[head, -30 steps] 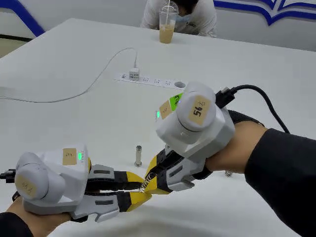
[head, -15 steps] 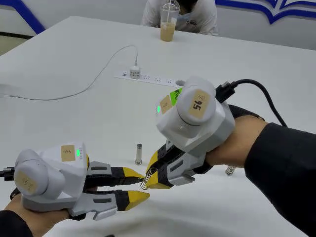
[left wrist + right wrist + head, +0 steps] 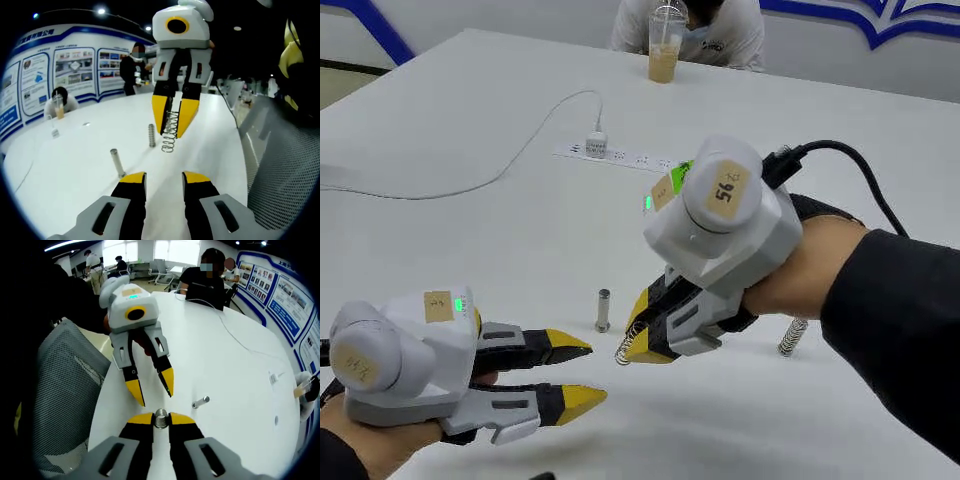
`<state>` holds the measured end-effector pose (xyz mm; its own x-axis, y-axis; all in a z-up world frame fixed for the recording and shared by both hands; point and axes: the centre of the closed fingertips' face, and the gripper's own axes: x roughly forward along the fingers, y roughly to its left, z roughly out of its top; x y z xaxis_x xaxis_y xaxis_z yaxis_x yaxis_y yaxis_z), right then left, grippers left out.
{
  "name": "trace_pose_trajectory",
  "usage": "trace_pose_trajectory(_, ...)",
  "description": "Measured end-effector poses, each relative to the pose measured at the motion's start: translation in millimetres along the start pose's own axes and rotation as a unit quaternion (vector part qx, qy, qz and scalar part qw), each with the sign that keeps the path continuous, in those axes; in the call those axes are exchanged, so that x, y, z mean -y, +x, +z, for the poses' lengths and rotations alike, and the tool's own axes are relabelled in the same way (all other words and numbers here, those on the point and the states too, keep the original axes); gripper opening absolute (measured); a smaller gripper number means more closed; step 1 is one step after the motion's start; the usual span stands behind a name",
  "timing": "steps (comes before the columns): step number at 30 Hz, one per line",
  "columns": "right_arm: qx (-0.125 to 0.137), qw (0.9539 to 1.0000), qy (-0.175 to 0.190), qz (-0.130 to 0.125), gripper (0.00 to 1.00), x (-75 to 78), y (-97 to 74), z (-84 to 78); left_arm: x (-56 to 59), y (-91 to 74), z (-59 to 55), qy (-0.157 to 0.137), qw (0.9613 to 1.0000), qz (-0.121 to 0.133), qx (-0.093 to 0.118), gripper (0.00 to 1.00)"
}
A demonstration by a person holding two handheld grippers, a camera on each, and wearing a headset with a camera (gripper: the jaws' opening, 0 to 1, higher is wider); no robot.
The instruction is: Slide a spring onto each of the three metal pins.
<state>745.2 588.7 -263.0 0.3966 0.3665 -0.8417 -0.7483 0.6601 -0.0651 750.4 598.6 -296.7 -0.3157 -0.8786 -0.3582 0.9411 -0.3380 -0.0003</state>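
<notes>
**Spring left to the right claw alone**

Drawn back and down since a second ago: left claw [image 3: 592, 370], then meeting the spring [image 3: 623, 350], now apart from it. Nearest now, half open and holding nothing, tips aimed toward the spring, probably kept ready to steady it.

Just beyond, right claw [image 3: 638, 345] pinched shut on the spring's upper coils, lower end hanging free, likely for leading the open end down over a pin.

Upright on the white surface [image 3: 470, 250], just behind the held spring, one bare pin [image 3: 603, 310], well placed for that.

By the right wrist, a second spring [image 3: 792, 336] standing at a slight lean; already on a pin or not, cannot tell.

Handwritten "95" on the right claw's round tag [image 3: 725, 190]; left one unreadable.

Farther off, a power strip [image 3: 620, 157] with a cable [image 3: 520, 160] plugged in, then a cup [image 3: 664, 50] of drink before a seated person [image 3: 730, 40].
</notes>
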Motion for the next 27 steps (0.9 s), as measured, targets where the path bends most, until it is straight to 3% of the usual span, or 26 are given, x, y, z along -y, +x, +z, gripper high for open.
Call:
trace_pose_trajectory(18, -0.012, 0.9997, -0.006, -0.021, 0.12, 28.0, -7.9, 5.1, -3.0, -3.8, -4.8, -0.012, 0.9998, 0.015, -0.002, 0.36)
trace_pose_trajectory(27, -0.022, 0.9992, -0.009, -0.031, 0.12, 52.6, -6.1, 11.3, -3.8, -3.7, -4.7, -0.014, 0.9998, 0.016, -0.002, 0.38)
